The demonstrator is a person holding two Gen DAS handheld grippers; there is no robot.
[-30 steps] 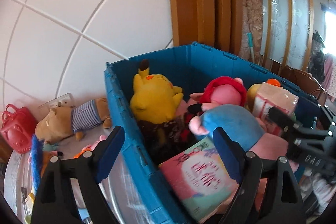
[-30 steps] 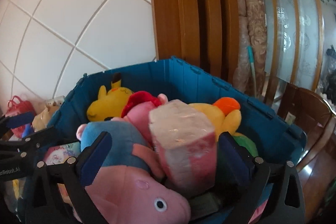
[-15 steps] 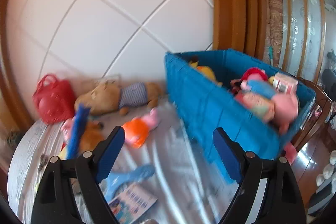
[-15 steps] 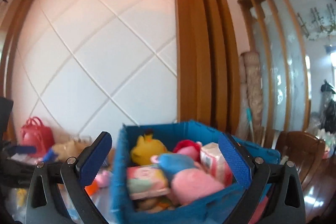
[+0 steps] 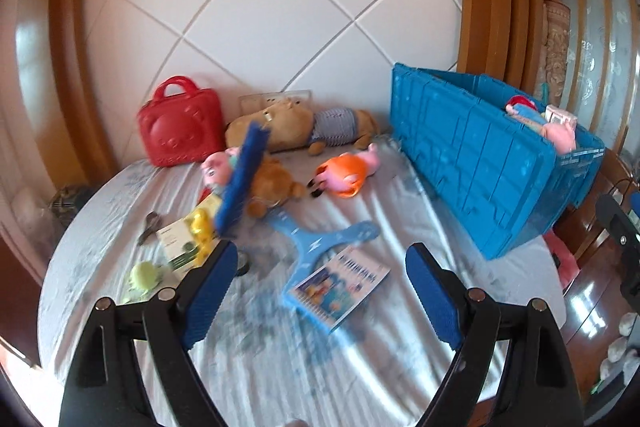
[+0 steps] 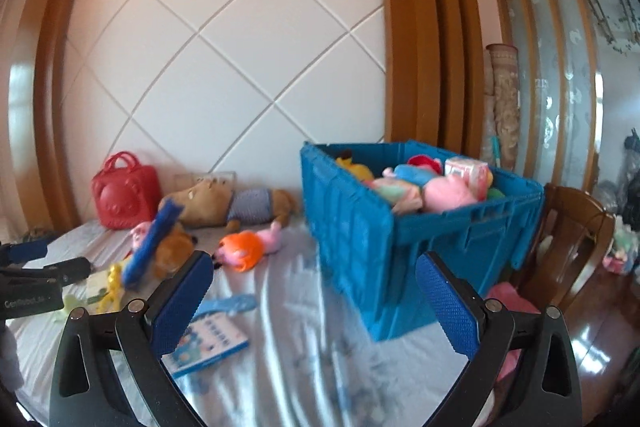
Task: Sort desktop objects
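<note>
A blue crate point(image 5: 480, 151) point(image 6: 360, 227) full of soft toys stands at the right on a white-sheeted surface point(image 5: 280, 327). Loose things lie left of it: a picture book point(image 5: 340, 285) point(image 6: 208, 341) on a blue plastic piece point(image 5: 320, 243), an orange and pink plush point(image 5: 344, 169) point(image 6: 248, 247), a brown plush bear in a striped shirt point(image 5: 296, 123) point(image 6: 224, 203), a red bag point(image 5: 180, 127) point(image 6: 124, 195) and a blue brush point(image 5: 240, 179). My left gripper point(image 5: 320, 291) hangs open above the sheet near the book. My right gripper point(image 6: 316, 303) is open and empty, facing the crate's corner.
A padded white wall panel in a wooden frame backs the surface. A wooden chair point(image 6: 572, 235) stands right of the crate on a glossy floor. Yellow and green small toys point(image 5: 200, 227) and a card lie at the left. The other gripper's tip point(image 6: 32, 279) shows at the left edge.
Both grippers have pulled back from over the crate's toys, so the whole sheet and its loose things come into view. Both stay open and empty.
</note>
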